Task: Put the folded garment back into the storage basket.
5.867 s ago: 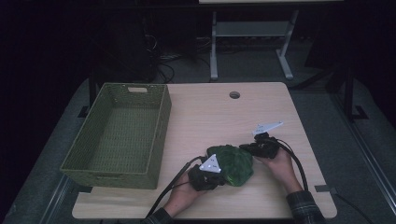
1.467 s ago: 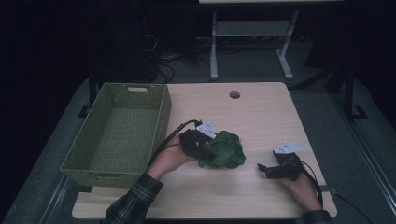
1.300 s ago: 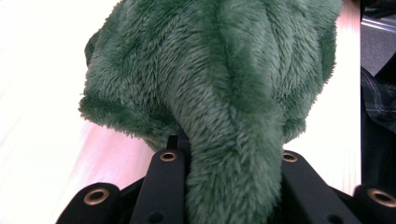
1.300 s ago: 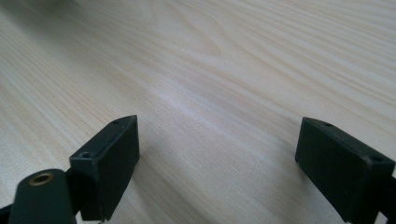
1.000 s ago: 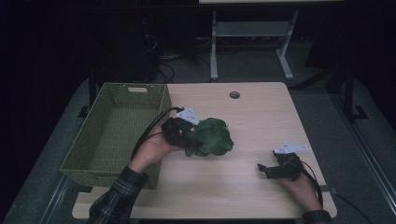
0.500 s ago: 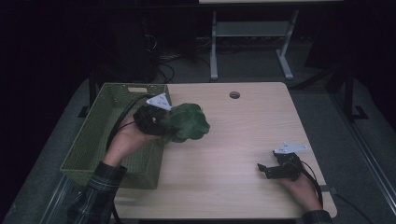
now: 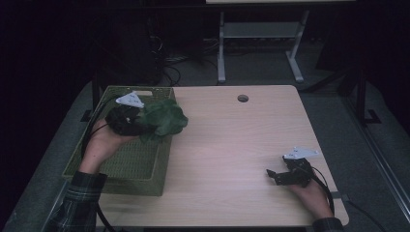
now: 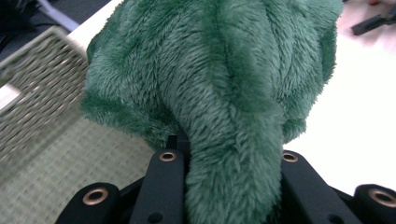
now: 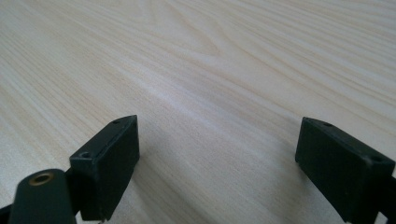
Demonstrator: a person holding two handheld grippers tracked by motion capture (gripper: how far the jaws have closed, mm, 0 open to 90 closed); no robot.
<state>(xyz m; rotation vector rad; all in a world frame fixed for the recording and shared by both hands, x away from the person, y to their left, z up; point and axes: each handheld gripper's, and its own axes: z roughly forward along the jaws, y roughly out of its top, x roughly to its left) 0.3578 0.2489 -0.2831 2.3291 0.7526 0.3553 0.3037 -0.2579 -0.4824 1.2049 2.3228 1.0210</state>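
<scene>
A fluffy green plush toy [image 7: 162, 120] hangs over the right rim of the green woven basket [image 7: 87, 164] at the table's left. My left gripper [image 7: 140, 124] is shut on it; in the left gripper view a fold of the plush toy [image 8: 224, 93] is pinched between the two black jaws, with the basket [image 8: 42, 154] beneath at left. My right gripper [image 7: 271, 176] rests low on the wooden table [image 7: 232, 145] near its front right corner. Its jaws stand wide apart in the right gripper view, with bare table [image 9: 210, 70] between the fingertips of my right gripper [image 9: 219, 154].
A round cable hole [image 7: 242, 98] sits near the table's far edge. Beyond the table stands a grey metal frame [image 7: 261, 43] on a dark floor. A cable trails from each gripper toward the person's forearms.
My left gripper has carried the plush toy leftward and slightly up, from the table's middle to above the basket's right rim. The right gripper has stayed where it was.
</scene>
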